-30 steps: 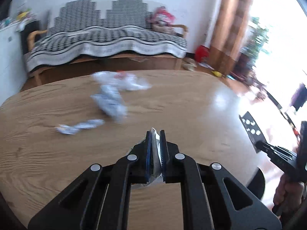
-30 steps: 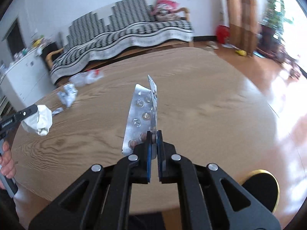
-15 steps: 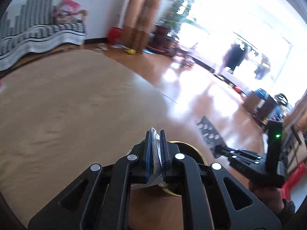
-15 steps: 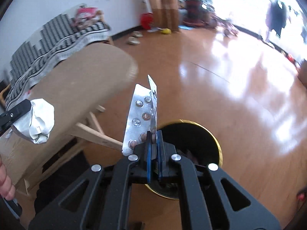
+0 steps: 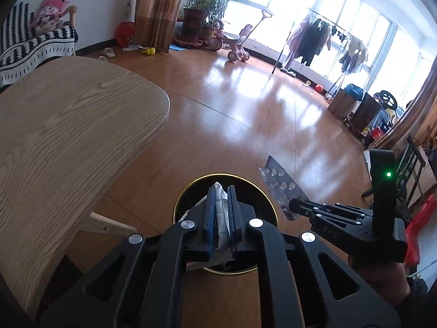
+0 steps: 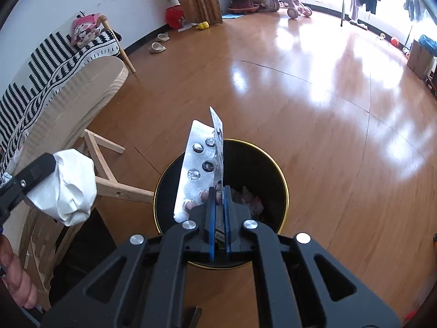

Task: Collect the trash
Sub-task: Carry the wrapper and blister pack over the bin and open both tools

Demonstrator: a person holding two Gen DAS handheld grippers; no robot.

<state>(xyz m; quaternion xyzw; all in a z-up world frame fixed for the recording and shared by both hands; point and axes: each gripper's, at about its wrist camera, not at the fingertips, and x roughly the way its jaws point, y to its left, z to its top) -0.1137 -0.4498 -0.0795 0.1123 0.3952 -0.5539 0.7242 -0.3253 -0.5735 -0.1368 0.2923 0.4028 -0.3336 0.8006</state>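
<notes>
Your left hand-held gripper [image 5: 220, 213] has its jaws pinched nearly together on a crumpled white wad [image 5: 221, 218], which fills the narrow gap between the blue pads [image 5: 210, 216]. From the right wrist view, that same wad [image 6: 67, 187] bulges out past the left hand-held gripper's tip [image 6: 50, 169], to the left of the bin.

Your right hand-held gripper [image 6: 219, 213] is closed tight on the lower edge of a foil blister pack [image 6: 198, 169], which stands nearly upright and folds over at the top. From the left wrist view, the pack [image 5: 280, 186] sticks up and to the left from the right hand-held gripper's tip [image 5: 296, 207], just to the right of the bin.

The bin [image 6: 278, 175] is black with a gold rim and stands on the wooden floor [image 6: 314, 87]. Both of your loads hang over or close to its opening. In the left wrist view, the wad sits right above the bin's mouth [image 5: 188, 191]; in the right wrist view, the pack rises across the bin's left half. Some scraps [image 6: 250, 199] already lie inside the bin.

The counter [image 5: 68, 136] lies to the left of the bin, its rounded edge near the rim, with a pale wooden leg frame [image 6: 109, 164] beneath it. A striped sofa [image 6: 41, 65] stands beyond the counter, farther from the bin.
</notes>
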